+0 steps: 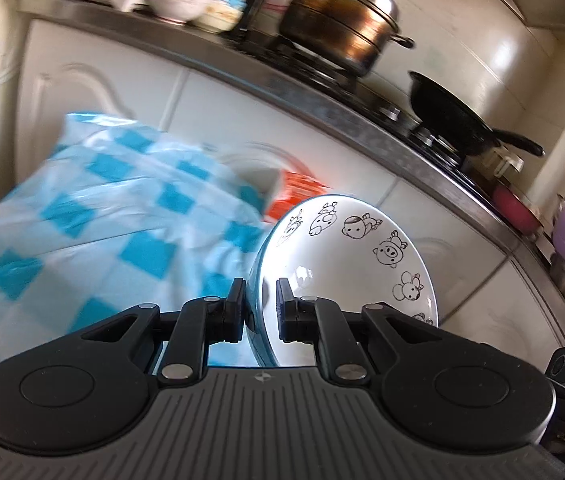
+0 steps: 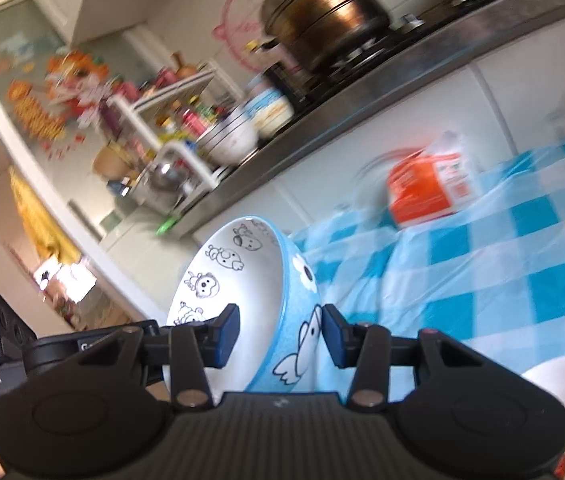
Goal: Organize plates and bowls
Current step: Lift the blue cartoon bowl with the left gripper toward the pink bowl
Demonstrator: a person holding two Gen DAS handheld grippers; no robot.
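Left jaws pinched narrow on cartoon plate [image 1: 346, 256] rim, right jaws wider, clamping blue bowl [image 2: 242, 304] wall.

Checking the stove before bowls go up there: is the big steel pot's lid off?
No. The pot on the stove has its lid on, knob up, covering the top.

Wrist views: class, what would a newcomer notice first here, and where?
A cartoon-animal bowl clamped by its rim in the left gripper, and a blue-sided one in the right gripper. Behind lie a blue-checked cloth and a steel pot on the stove.
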